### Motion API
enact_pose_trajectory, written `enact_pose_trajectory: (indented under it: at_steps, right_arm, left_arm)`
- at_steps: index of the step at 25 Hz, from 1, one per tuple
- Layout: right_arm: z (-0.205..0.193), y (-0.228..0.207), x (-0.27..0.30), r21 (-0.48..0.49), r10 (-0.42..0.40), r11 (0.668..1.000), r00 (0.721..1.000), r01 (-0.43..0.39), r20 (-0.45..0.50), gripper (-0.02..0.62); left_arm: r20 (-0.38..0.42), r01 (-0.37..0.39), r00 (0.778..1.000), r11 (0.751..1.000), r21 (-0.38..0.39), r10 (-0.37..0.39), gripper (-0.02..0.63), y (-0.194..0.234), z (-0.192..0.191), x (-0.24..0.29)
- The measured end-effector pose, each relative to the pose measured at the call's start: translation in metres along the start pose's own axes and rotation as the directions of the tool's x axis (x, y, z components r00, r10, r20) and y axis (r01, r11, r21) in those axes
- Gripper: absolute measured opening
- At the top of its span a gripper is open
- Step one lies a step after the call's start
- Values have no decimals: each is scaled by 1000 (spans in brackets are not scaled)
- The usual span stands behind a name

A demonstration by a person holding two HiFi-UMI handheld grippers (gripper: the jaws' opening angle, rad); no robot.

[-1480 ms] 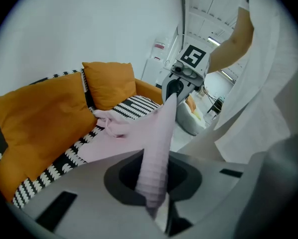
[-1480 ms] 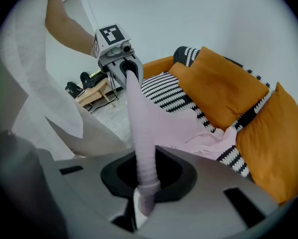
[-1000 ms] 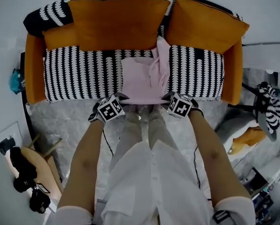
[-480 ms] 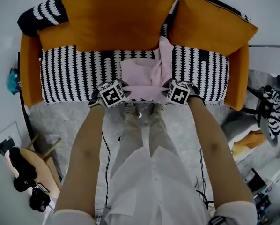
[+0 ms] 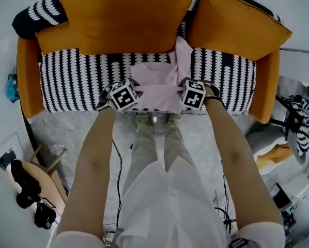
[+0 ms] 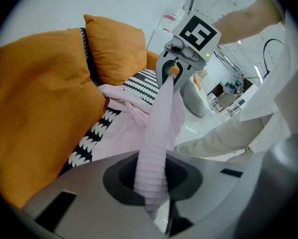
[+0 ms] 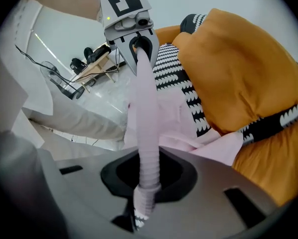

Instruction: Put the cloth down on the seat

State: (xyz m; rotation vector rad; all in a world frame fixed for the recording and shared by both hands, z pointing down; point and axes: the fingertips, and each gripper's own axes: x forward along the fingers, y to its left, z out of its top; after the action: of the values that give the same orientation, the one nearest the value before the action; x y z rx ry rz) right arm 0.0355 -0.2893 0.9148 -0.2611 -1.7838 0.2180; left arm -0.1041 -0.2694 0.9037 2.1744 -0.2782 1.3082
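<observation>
A pale pink cloth [image 5: 157, 84] lies spread over the middle of the sofa's black-and-white seat [image 5: 77, 81], one part running up toward the gap between the back cushions. My left gripper [image 5: 136, 90] is shut on the near left corner of the cloth, whose ribbed hem [image 6: 151, 178] is pinched between the jaws of that gripper [image 6: 156, 203]. My right gripper [image 5: 182, 90] is shut on the near right corner, the hem [image 7: 148, 173] stretched taut from that gripper [image 7: 144, 203] to the left gripper [image 7: 135, 44]. Both grippers hang just over the seat's front edge.
Two orange back cushions [image 5: 123, 19] and orange armrests [image 5: 28, 71] frame the seat. A wooden stool with black gear [image 5: 28, 187] stands at lower left. At right are a striped item [image 5: 304, 125] and clutter. Cables [image 5: 118, 164] trail on the grey floor.
Both grippers have moved forward and down together with the cloth, from just in front of the sofa to over the seat's front edge. More of the cloth now rests on the seat.
</observation>
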Motion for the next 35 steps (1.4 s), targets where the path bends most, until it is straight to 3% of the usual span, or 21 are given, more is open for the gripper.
enact_pose_trajectory:
  at_steps: [4,7,10,22,26,28,31,35]
  right_arm:
    - [6,-9,3,-1,-37,999,999,37,9,55]
    - [6,-22,0,40,-81,996,996,80,34,117]
    - [5,-34,-8,58,-133,990,990,130,48,148]
    - [9,-40,-57,200,-246,956,957,214,152,156]
    - [16,-32,-81,318,-288,925,930,208,229,155]
    - [17,-27,-98,400,-325,894,905,201,273,153]
    - [20,-23,-130,522,-407,831,849,191,336,143]
    - [32,-15,-177,641,-506,753,755,151,417,124]
  left_arm:
    - [-11,-39,999,999,-16,39,83,10,-4,1]
    - [-35,-98,995,995,-14,98,217,22,-6,-1]
    - [-25,-170,985,985,-20,169,262,34,-2,-8]
    - [94,-214,972,976,-43,218,248,34,35,-46]
    - [186,-204,958,974,-94,219,239,22,49,-64]
    - [259,-201,939,971,-128,228,233,10,63,-79]
    - [363,-201,892,956,-213,268,213,-3,80,-108]
    - [489,-188,799,918,-349,350,184,-14,92,-156]
